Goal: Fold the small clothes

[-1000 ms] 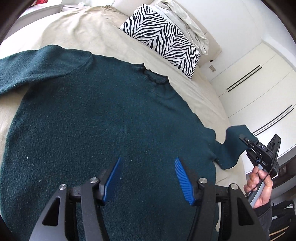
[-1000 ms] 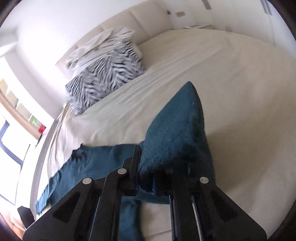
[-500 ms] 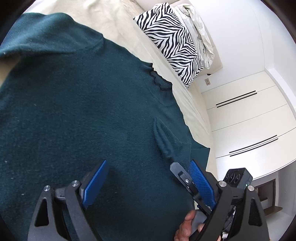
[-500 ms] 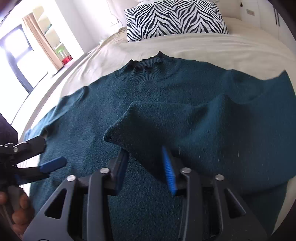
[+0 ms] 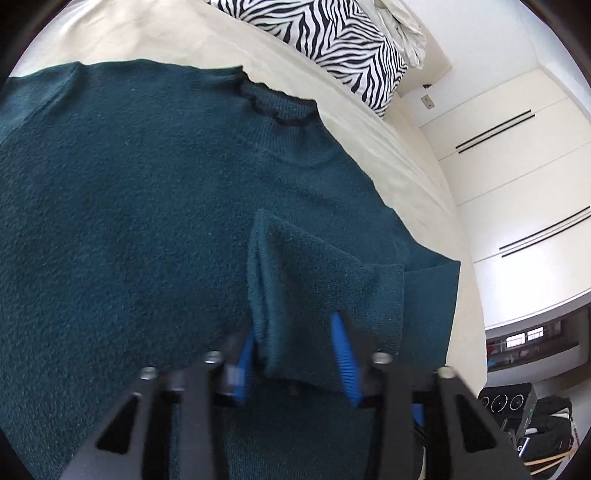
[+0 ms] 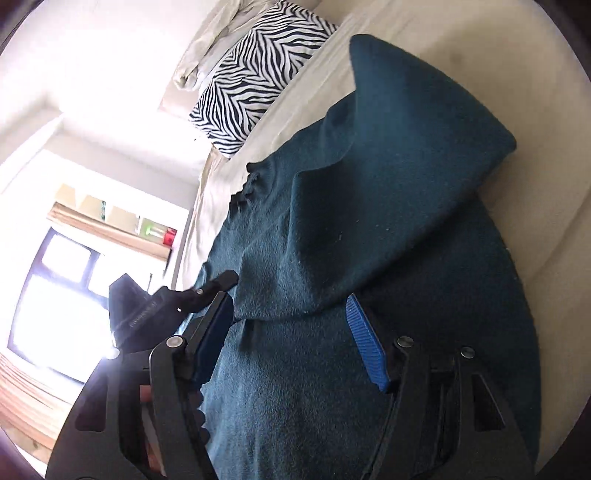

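Note:
A dark teal sweater (image 5: 140,206) lies flat on the cream bed, collar (image 5: 275,110) toward the pillow. Its right sleeve (image 5: 314,273) is folded in across the body. My left gripper (image 5: 295,365) is partly open, its blue pads on either side of the sleeve's cuff end, not pinching it. In the right wrist view the folded sleeve (image 6: 399,177) lies over the sweater body (image 6: 295,387). My right gripper (image 6: 291,343) is open over the sweater, holding nothing. The left gripper's black tip (image 6: 207,291) shows at its left.
A zebra-print pillow (image 5: 332,44) and crumpled light bedding (image 5: 402,22) sit at the bed's head. White wardrobe doors (image 5: 517,177) stand right of the bed. A window (image 6: 59,295) and shelves (image 6: 110,221) lie beyond the bed's far side. The cream sheet (image 5: 155,37) surrounds the sweater.
The right gripper carried the sleeve across onto the sweater body, opened and released it. The left gripper moved right to the sleeve's cuff end and its jaws narrowed around it.

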The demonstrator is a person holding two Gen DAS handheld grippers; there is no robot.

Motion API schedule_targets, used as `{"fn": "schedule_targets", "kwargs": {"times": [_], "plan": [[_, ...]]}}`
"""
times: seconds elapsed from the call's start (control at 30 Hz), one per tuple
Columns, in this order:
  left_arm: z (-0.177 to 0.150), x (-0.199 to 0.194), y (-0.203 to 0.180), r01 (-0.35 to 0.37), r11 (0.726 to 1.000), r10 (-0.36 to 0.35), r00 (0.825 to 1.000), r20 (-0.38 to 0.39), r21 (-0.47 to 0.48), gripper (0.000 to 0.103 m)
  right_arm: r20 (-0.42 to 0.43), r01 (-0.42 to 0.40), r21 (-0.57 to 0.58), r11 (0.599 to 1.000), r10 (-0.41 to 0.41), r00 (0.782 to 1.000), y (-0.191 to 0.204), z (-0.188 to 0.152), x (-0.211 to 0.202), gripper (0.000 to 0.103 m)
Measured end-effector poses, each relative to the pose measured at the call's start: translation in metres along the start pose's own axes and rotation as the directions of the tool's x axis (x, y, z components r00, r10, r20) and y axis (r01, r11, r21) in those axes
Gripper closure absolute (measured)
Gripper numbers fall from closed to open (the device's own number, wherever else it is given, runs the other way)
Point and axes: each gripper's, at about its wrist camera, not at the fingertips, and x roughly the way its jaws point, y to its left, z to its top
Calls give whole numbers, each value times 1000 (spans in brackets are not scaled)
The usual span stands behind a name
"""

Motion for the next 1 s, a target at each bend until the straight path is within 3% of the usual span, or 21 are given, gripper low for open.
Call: {"fn": "schedule_targets", "kwargs": {"times": [0.07, 0.2, 0.4, 0.67, 0.83, 1.0], "plan": [[1, -2, 0, -6, 1000, 6, 1000, 4, 11, 93, 4, -14, 44, 999, 14, 1000, -12, 3, -4, 40], [6, -37, 7, 1, 1000, -3, 995, 101, 27, 93, 26, -39, 102, 994, 36, 999, -24, 10, -9, 40], [25, -96, 46, -10, 1000, 15, 960, 278, -18, 93, 75, -92, 224, 970, 77, 994, -41, 18, -19, 40], [31, -115, 71, -5, 1000, 11, 934, 356, -19, 93, 78, -99, 347, 933, 77, 994, -41, 42, 24, 40], [37, -101, 74, -47, 999, 47, 936, 350, -8, 93, 115, -152, 394, 906, 116, 987, -40, 70, 40, 40], [30, -90, 81, -35, 999, 35, 941, 336, -5, 93, 204, -214, 422, 881, 138, 969, -58, 82, 26, 43]]}}
